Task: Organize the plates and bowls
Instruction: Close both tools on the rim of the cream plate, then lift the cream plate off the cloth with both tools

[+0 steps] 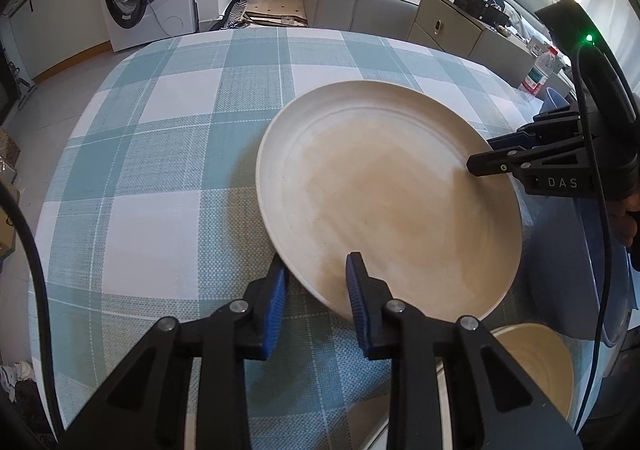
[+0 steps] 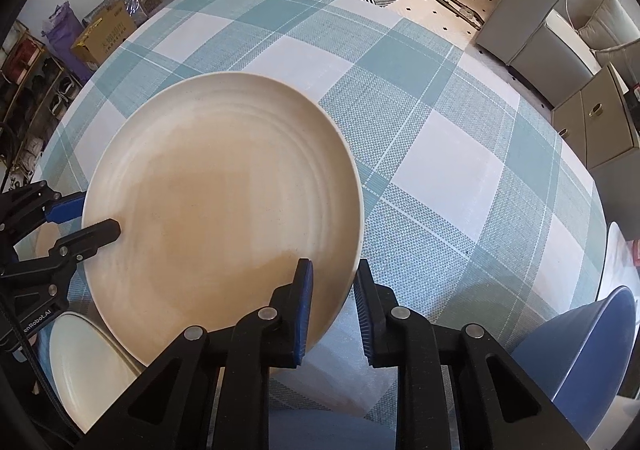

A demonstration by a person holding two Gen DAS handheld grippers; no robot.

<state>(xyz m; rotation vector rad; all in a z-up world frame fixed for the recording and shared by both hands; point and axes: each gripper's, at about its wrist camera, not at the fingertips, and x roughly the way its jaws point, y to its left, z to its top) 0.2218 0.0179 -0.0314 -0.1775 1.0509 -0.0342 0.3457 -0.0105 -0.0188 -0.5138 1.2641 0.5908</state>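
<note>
- The big cream plate is held tilted above the checked tablecloth, clear of it on the far side, with a set of tongs on opposite edges of its rim.
- The left gripper is clamped on the near rim, one blue pad above and one below; the right gripper pinches the opposite rim the same way, closed tight on the plate.
- Both holds sit only on the thin edge. I judge that if one hand pulls or twists against the other, the rim can slide out of the pads and the plate will drop.
- A smaller cream dish lies just under the plate's low side, and a blue bowl stands near the right hand. Lowering the plate carelessly could knock or chip either.
- Letting go with one hand first leaves the whole weight on one narrow pinch, so the plate may swing down.
</note>
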